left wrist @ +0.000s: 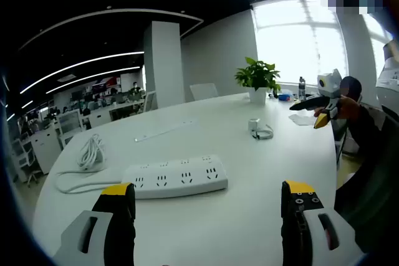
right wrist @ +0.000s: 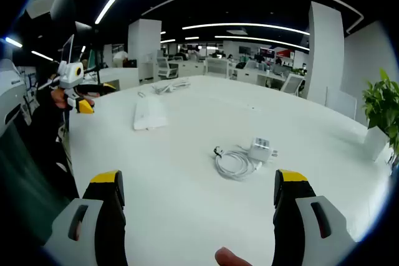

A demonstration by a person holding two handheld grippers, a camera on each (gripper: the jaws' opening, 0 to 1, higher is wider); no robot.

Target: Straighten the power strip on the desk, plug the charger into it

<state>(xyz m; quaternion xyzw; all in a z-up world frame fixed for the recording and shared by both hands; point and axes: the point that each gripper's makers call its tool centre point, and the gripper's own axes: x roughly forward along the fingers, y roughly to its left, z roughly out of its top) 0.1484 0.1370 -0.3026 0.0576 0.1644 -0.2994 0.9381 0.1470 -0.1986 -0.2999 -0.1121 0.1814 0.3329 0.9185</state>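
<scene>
A white power strip (left wrist: 174, 178) lies on the round white desk (left wrist: 212, 129) just ahead of my left gripper (left wrist: 209, 200), which is open and holds nothing. Its white cord (left wrist: 87, 157) lies coiled to the left of it. The white charger (left wrist: 254, 125) with its looped cable sits farther out toward the plant. In the right gripper view the charger (right wrist: 260, 150) and its coiled cable (right wrist: 234, 163) lie close ahead of my open right gripper (right wrist: 196, 197), while the power strip (right wrist: 149, 113) lies farther off to the left.
A potted green plant (left wrist: 258, 79) stands at the desk's far edge near a bottle (left wrist: 302, 87). A thin white bar (left wrist: 165, 131) lies on the desk beyond the strip. The other gripper (left wrist: 327, 101) shows at the right. Office desks and chairs stand behind.
</scene>
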